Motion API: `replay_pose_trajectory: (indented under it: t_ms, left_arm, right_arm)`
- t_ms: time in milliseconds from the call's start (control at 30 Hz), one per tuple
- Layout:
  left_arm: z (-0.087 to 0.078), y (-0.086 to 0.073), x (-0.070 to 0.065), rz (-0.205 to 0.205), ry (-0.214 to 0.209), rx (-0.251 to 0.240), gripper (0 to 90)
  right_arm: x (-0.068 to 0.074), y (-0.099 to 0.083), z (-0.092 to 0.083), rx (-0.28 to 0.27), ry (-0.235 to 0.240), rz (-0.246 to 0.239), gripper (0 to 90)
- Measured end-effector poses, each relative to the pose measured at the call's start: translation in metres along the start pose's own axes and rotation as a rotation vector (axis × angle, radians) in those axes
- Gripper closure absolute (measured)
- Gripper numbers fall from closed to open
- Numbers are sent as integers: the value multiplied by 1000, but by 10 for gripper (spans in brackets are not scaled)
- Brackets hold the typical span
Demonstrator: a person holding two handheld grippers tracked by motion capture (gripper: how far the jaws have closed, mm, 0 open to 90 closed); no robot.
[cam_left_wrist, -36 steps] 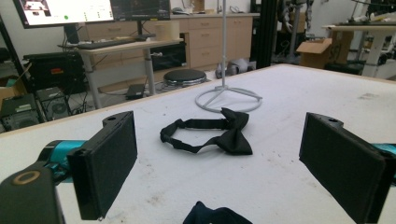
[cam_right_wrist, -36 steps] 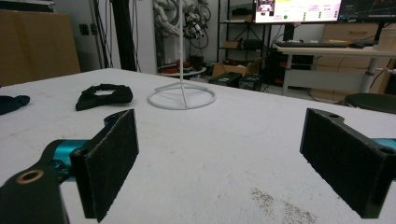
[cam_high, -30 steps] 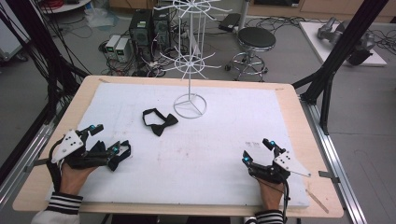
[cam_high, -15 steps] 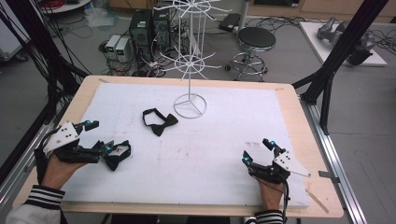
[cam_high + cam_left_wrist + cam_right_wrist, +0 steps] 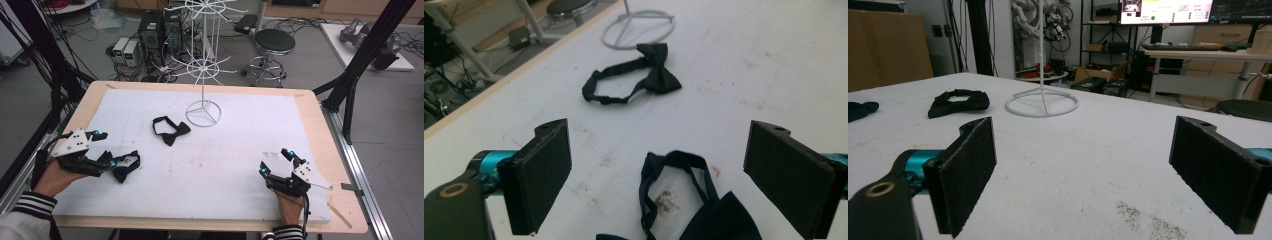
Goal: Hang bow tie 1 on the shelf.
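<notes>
1. No word, number or brand can be read anywhere on the table (image 5: 305, 100) or on what lies on it; the white mat bears only stains.
2. The monitor (image 5: 1165, 11) at the back of the room, seen in the right gripper view, shows coloured bars and small windows; its writing is too small and blurred to read.
3. The computer towers (image 5: 152, 30) on the floor beyond the table carry no legible label from the high view.
4. The grey plates on top of the grippers show dots and holes, no lettering that can be made out.
</notes>
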State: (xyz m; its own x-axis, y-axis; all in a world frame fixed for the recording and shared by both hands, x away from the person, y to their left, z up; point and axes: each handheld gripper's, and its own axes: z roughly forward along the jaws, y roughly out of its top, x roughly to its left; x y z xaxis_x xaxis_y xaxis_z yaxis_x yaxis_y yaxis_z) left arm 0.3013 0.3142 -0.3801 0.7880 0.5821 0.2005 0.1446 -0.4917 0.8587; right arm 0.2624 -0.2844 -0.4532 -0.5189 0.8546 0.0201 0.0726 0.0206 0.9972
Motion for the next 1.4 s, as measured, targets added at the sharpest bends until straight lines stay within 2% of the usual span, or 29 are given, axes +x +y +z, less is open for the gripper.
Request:
replay_pose_trajectory:
  t_ms: [67,100,133,233,267,300,400,567,800,1000,1400]
  left_arm:
    - [1,0,1,9,-20,23,123]
    - [2,0,2,23,-40,50,122]
    - [2,0,2,23,-40,50,123]
    - [4,1,4,37,-96,82,122]
    - [5,2,6,66,-122,114,122]
    - [6,2,7,73,-131,130,122]
    - [6,2,8,83,-141,154,123]
    - [5,1,11,105,-181,211,129]
    - [11,-2,11,125,-204,289,129]
    - [16,-7,6,175,-231,345,157]
    - [25,-10,4,216,-275,406,244]
  right_arm:
    - [-1,0,0,-4,-2,-7,110]
    - [0,0,0,0,-1,-1,110]
    - [0,0,0,0,-1,-1,110]
    - [0,0,0,0,-1,-1,110]
    - [0,0,0,0,-1,-2,110]
    - [0,0,0,-1,-1,-4,110]
    - [0,0,0,0,-4,-8,110]
    - [0,0,0,2,-4,-6,110]
    - [0,0,0,2,-4,-7,110]
    - [0,0,0,1,-5,-8,110]
    - [0,0,0,2,-7,-10,110]
